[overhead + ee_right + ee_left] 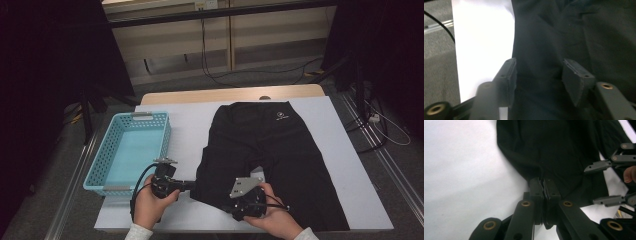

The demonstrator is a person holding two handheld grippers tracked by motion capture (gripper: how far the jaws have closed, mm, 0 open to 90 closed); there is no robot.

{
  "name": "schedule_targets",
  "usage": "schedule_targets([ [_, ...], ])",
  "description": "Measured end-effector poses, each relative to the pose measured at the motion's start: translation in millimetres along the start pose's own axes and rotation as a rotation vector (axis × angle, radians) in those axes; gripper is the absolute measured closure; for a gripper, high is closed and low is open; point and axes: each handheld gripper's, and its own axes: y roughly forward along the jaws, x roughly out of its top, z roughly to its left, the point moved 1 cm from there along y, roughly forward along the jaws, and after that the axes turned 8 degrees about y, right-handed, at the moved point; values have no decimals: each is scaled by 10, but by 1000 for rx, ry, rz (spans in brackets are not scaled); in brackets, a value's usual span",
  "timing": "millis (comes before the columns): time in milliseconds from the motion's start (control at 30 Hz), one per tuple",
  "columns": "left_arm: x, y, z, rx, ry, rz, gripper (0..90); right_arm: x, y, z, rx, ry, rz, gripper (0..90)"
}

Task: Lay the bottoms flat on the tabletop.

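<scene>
Now, starting at the left of the high view, you have a blue basket [129,150] at about 9 o'clock on the white table [190,120], well apart from the garment. Just below its near corner, at 7 o'clock, your left hand [149,206] holds the left gripper [191,186], pointing toward 3 o'clock. Its jaws are clenched on the near left edge of the black garment [270,155]; in the left gripper view the pads meet with a fold of the cloth [554,152] pinched between them, the rest spreading away toward 12 o'clock.

The garment lies flat across the middle and right of the table, with a small white logo [281,117] near its far edge at 1 o'clock.

At 5 o'clock your right hand [277,220] holds the right gripper [252,176] over the garment's near edge, just beside the left one. In the right gripper view its pads [509,75] stand apart, released, with dark cloth [574,32] lying between and beyond them but not pressed by either.
</scene>
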Motion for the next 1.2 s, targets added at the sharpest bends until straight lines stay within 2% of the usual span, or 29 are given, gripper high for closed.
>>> schedule_targets([
  [133,8,22,-1,0,0,-5,870,14,20,-2,7,-16,-9,735],
  [300,15,63,-2,5,-2,1,866,39,40,-2,-5,-21,-4,872],
  [400,19,50,-6,16,8,-3,864,49,37,7,-8,-32,3,886],
  [467,21,41,-8,19,7,-12,850,49,29,-6,9,-16,5,888],
  [533,21,37,-4,27,16,-23,801,45,10,-9,44,12,18,889],
  [633,21,43,4,53,40,-49,692,29,-23,11,82,10,33,890],
  [667,25,49,0,62,43,-57,643,24,-26,22,90,4,34,890],
  [767,35,97,-12,103,95,-67,535,23,-27,46,108,-5,40,890],
  [867,43,180,10,124,106,-70,474,20,-32,63,115,-6,44,889],
  [900,47,206,32,141,118,-63,470,19,-32,63,112,-9,44,888],
  [967,67,245,53,127,106,-73,478,16,-30,54,113,-10,40,887],
  [1033,95,274,55,138,130,-67,503,14,-29,48,118,-9,39,887],
  [1100,117,311,49,128,150,-64,528,13,-29,47,118,-9,38,886],
  [1167,137,331,42,133,183,-50,598,14,-28,46,119,-7,38,886],
  [1200,141,338,37,131,182,-50,638,13,-28,45,120,-6,38,886],
])
